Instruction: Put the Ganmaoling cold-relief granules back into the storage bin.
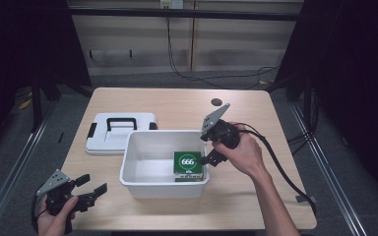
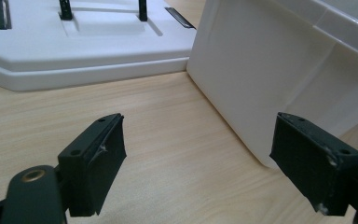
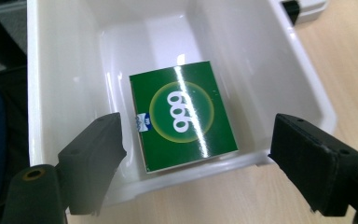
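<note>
The high view looks down over the whole worktop [image 1: 236, 105], while both gripper views sit close, sharing the bin [image 1: 130, 162].

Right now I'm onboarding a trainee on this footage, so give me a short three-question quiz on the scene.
1. True or false: the green box lies inside the white bin.
2. The right gripper is: A) shut on the box, B) open above the bin, C) resting on the lid.
3. Which number is printed on the box?

Key: 1 true; 2 B; 3 666. The left gripper sits open near the table corner.
</note>
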Available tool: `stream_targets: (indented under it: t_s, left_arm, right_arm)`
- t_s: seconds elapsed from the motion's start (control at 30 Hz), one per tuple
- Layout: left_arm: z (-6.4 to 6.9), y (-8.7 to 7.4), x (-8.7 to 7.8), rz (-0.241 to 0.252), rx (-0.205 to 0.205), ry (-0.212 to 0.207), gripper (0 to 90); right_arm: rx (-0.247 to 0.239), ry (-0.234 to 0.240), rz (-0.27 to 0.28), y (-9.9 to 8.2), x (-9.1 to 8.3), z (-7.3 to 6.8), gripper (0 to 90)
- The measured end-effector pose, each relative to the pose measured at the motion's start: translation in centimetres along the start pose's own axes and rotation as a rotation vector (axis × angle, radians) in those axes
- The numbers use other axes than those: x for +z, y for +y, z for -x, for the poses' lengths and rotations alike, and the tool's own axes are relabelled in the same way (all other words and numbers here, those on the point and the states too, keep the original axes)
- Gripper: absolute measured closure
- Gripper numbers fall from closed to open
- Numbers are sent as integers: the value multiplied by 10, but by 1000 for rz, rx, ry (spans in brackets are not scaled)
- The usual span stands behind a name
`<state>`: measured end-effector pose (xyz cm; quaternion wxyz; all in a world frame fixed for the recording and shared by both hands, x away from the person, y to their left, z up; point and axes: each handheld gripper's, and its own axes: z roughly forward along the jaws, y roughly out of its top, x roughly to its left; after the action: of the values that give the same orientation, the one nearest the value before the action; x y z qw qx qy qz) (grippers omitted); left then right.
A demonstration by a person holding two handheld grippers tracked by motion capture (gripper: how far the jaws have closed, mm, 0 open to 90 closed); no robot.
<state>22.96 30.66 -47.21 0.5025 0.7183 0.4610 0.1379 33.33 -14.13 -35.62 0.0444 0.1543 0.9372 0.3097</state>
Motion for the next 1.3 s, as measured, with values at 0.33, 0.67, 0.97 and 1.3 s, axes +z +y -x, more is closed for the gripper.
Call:
stream_targets:
  t_s: [0.33,0.67,0.97,1.3]
  left_arm:
    - [2,0,1,-5,13,-3,172]
    - [3,-1,0,-3,-9,-13,172]
    - [4,0,1,-18,24,4,172]
    - [-2,1,1,-6,10,18,172]
  right_arm:
    - [58,-71,85,-29,-24,-3,165]
    - [107,-128,123,-58,-39,-9,163]
    - [147,-167,103,-82,-43,-21,155]
    - [208,-240,119,-120,-39,-30,155]
